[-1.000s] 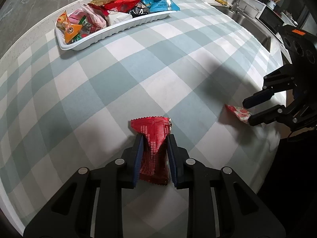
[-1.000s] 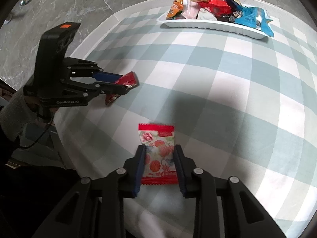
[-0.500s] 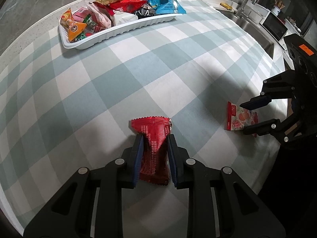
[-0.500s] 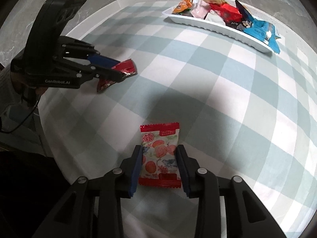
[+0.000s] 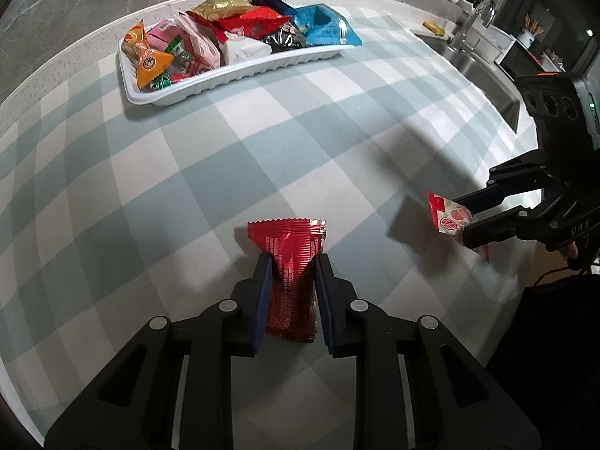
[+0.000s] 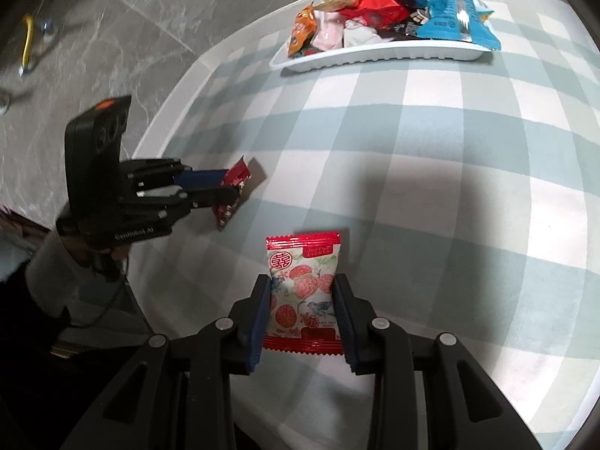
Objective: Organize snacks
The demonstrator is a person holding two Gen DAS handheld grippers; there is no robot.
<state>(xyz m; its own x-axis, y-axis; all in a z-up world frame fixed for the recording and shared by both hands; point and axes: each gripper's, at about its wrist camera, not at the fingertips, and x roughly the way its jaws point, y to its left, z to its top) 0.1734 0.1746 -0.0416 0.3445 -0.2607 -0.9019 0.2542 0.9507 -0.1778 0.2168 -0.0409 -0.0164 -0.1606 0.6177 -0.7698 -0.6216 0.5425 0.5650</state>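
Work surface: a round-edged table (image 5: 75, 202) covered by a cloth (image 5: 210, 157) checked in pale green and white, with a light bare rim showing at the upper left of both views. Floor (image 6: 112, 37) beyond is grey marbled stone; a white cable and a yellow item lie on it at the upper left of the right wrist view. A sink (image 5: 483, 75) with a curved tap (image 5: 478, 15) sits at the upper right of the left wrist view, with bottles and countertop clutter behind it.

Left gripper (image 5: 291, 266): jaws closed onto a red packet (image 5: 290, 262), pinched at its middle, lower centre of frame.

Right gripper (image 6: 302, 285): jaws closed onto the sides of a white packet with red fruit print (image 6: 303, 292), lower centre of frame; the same packet appears at the right edge of the left wrist view, raised off the cloth with its shadow beneath.

A white tray (image 5: 240, 75), heaped with mixed snack packets (image 5: 232, 37), stands on the cloth at the top of both views, well apart from both grippers.
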